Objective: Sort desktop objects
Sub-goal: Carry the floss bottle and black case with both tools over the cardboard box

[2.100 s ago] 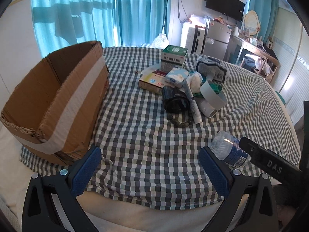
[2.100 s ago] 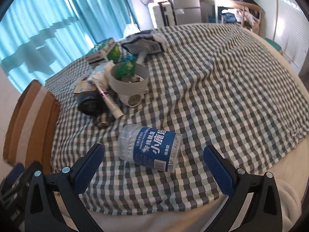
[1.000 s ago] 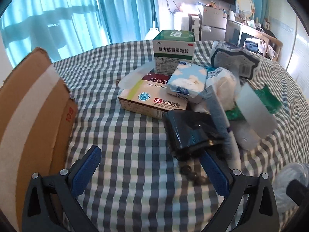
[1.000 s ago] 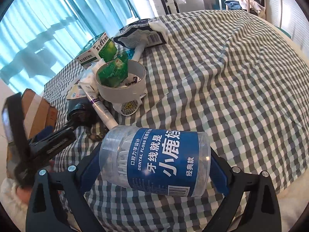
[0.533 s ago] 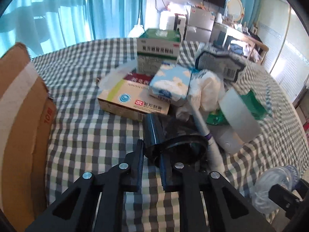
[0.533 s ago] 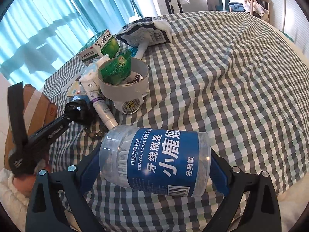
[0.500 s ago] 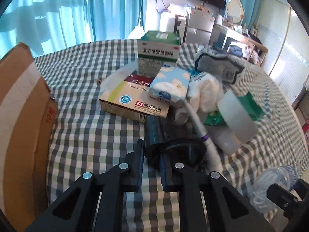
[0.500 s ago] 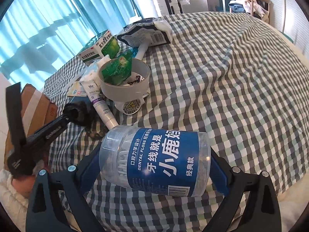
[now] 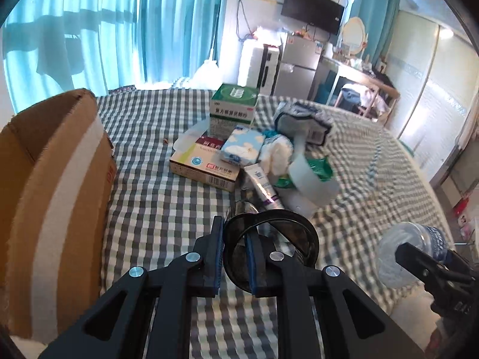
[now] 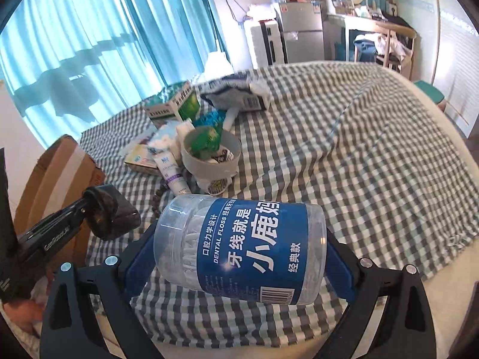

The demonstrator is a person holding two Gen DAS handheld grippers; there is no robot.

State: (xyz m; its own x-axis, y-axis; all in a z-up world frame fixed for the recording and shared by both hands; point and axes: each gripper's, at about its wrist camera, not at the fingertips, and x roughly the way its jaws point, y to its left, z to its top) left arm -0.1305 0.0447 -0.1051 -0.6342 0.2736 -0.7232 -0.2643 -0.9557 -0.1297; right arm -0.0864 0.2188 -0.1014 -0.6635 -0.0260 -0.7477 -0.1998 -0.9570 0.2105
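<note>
The checked bench [image 9: 155, 209] carries everything, with its near edge just below both grippers and wide bare cloth on the far right. At its left stands the open cardboard box [image 9: 60, 179], the likely drop place, with free room between it and the central pile around the medicine box [image 9: 203, 167].

The right gripper [image 10: 239, 239] has its fingers clamped end to end on the dental floss jar [image 10: 239, 239], held clear of the cloth. It is probably light, stiff, smooth plastic, so it could slip or roll; the end-cap hold looks sound.

The left gripper [image 9: 235, 257] has its fingers pinched tight on the rim of the dark glass cup [image 9: 269, 245], lifted above the cloth. It looks slick and breakable, and hangs off-centre, so it may swing.
</note>
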